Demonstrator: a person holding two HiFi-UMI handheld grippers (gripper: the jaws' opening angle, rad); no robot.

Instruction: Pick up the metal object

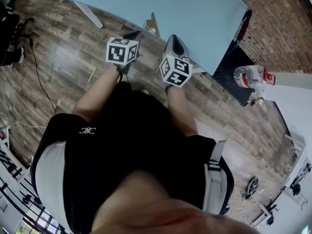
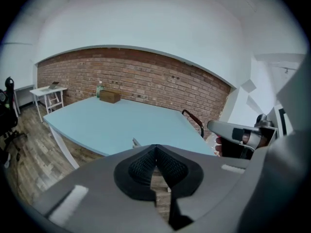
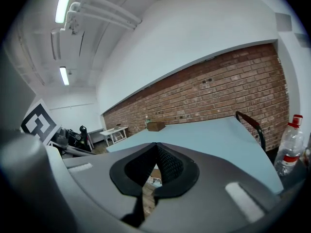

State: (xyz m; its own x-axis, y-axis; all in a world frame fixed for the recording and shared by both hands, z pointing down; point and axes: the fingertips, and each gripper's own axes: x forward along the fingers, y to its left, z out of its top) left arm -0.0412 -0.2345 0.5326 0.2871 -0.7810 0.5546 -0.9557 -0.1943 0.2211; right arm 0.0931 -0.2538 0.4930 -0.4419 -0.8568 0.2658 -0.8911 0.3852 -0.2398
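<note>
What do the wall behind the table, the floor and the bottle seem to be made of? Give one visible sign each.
The wall looks like matt red-brown brick: mortar joints show. The floor seems wood or wood-look planks, slightly glossy: grain and board seams. The bottle is probably clear plastic: see-through body, red cap.

We see a light blue table [image 2: 116, 125] on a wood floor [image 2: 43, 149], just ahead of the left gripper [image 2: 155, 148]. On the far end, up-left of the gripper: brown box [image 2: 110, 96], green bottle [image 2: 99, 89]. A small grey piece [image 2: 135, 141] sits at the near edge.
</note>
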